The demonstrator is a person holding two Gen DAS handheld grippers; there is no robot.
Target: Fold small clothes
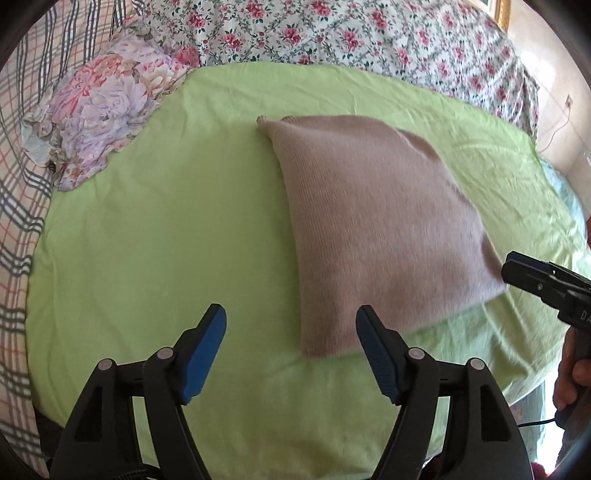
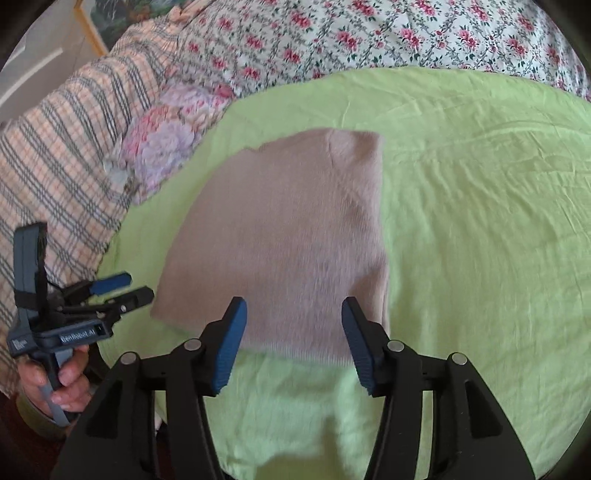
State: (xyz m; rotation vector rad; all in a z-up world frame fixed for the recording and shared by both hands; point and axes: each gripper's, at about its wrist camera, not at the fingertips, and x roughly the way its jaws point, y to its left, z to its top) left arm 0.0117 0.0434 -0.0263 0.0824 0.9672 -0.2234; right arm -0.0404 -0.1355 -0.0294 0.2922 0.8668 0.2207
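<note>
A beige knitted garment [image 1: 373, 221] lies folded flat on a light green sheet [image 1: 166, 240]. My left gripper [image 1: 291, 325] is open and empty, hovering near the garment's near left corner. In the right wrist view the garment [image 2: 288, 229] lies just ahead of my right gripper [image 2: 293, 317], which is open and empty above its near edge. The right gripper also shows at the right edge of the left wrist view [image 1: 517, 266]. The left gripper shows at the left in the right wrist view [image 2: 129, 288].
A floral pillow [image 1: 103, 110] lies at the sheet's far left corner. A rose-patterned quilt [image 1: 332, 33] runs along the back. A plaid blanket [image 2: 55, 155] covers the left side. The green sheet [image 2: 480, 221] extends to the right of the garment.
</note>
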